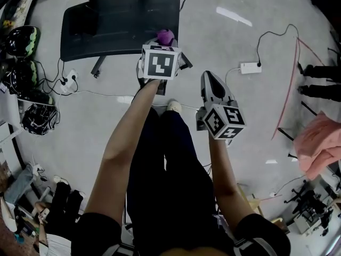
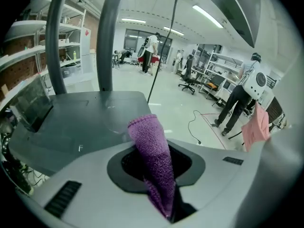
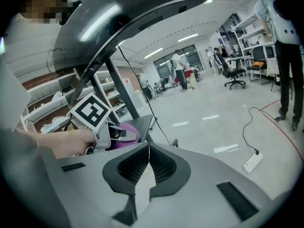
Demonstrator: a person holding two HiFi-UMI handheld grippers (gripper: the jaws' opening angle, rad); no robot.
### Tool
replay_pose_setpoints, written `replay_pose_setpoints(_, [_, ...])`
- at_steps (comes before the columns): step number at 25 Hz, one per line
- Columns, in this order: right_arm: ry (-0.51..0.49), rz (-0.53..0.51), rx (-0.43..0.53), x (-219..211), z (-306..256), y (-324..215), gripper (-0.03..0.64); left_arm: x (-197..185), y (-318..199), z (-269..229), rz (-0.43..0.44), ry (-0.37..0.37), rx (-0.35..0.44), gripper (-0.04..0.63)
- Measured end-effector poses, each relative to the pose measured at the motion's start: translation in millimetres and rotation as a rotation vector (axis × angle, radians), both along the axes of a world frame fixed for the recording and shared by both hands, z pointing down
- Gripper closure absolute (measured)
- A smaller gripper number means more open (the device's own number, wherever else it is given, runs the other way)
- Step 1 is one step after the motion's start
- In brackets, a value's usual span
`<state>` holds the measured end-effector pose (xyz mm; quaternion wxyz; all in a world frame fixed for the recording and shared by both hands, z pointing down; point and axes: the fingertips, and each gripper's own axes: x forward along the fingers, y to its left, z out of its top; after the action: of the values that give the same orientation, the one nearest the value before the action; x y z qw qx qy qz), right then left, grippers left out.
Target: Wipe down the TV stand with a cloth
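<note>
The dark TV stand base lies on the floor ahead; its two grey posts rise in the left gripper view. My left gripper hovers over the stand's near right edge, shut on a purple knitted cloth that sticks up between its jaws; the cloth shows as a small purple lump past the marker cube. My right gripper is held over the bare floor to the right of the stand, jaws shut with nothing in them. From the right gripper view the left gripper's marker cube and the cloth are seen.
A white power strip with its cable lies on the floor right of the stand. Helmets and bags crowd the left side. A pink cloth hangs at the right. People stand farther off in the room.
</note>
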<state>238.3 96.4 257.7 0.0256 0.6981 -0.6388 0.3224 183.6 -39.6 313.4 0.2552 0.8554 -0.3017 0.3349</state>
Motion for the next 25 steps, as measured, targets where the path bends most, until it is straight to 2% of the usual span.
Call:
replay_pose_setpoints(6, [-0.006, 0.007, -0.001, 8, 4, 3, 0.594, 22, 11, -3, 0.038, 0.043, 0.003, 0.512])
replay_pose_setpoints(11, [-0.006, 0.002, -0.004, 10, 7, 4, 0.594, 28, 11, -11, 0.055, 0.107, 0.044, 0.512])
replay_pose_setpoints(18, [0.005, -0.051, -0.02, -15, 18, -5, 0.594, 1, 16, -37, 0.044, 0.224, 0.105, 0.512])
replay_pose_setpoints(21, [0.009, -0.082, -0.021, -39, 25, -14, 0.594, -18, 22, -38, 0.088, 0.258, 0.156, 0.512])
replay_pose_setpoints(25, [0.018, -0.126, -0.024, -74, 34, -27, 0.594, -53, 31, -37, 0.123, 0.297, 0.164, 0.512])
